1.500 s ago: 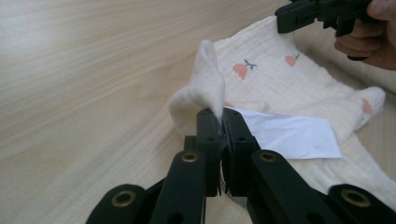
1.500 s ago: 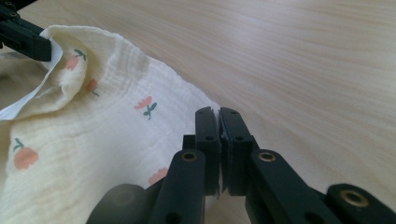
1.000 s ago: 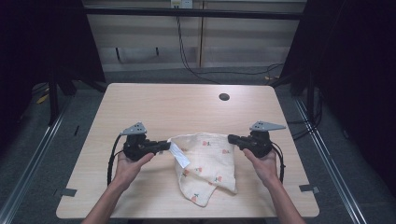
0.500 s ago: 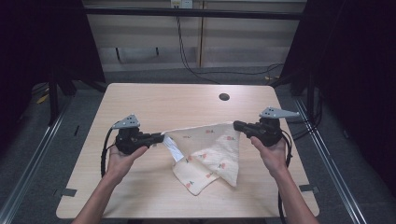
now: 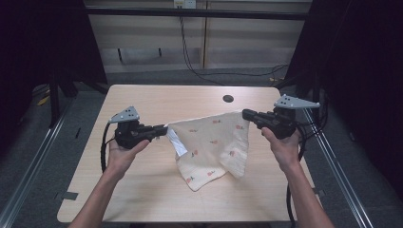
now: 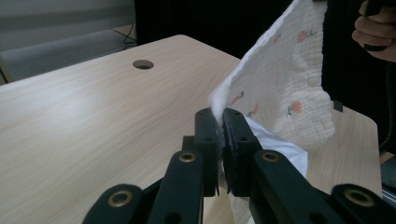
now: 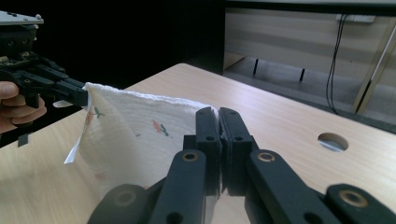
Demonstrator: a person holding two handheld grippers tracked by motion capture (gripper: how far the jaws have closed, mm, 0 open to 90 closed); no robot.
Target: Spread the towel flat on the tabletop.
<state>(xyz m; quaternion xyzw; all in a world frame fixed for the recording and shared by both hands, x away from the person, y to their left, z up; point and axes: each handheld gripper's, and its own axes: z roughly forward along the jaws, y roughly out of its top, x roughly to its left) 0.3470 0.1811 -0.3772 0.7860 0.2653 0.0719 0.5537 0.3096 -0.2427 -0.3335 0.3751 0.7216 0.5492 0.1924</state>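
Note:
A cream cloth (image 5: 214,145) printed with small red flowers hangs stretched between the two grippers above the wooden table (image 5: 142,99). My left gripper (image 5: 166,131) is shut on the cloth's left corner, with a white tag (image 5: 175,141) dangling just below it. My right gripper (image 5: 245,114) is shut on the right corner, held a little higher. The cloth's lower part droops in folds toward the tabletop. In the left gripper view the cloth (image 6: 285,79) rises from the pinching jaws toward the other hand. In the right gripper view the cloth (image 7: 135,130) spans across to the left gripper (image 7: 84,98).
A round cable hole (image 5: 228,99) sits near the table's far edge. Metal floor rails (image 5: 43,137) run along both sides of the table. Cables hang against the back wall (image 5: 190,52).
Both hands have risen and lifted the cloth off the table. The cloth has been drawn out wider between the grippers, and the right hand has moved farther right.

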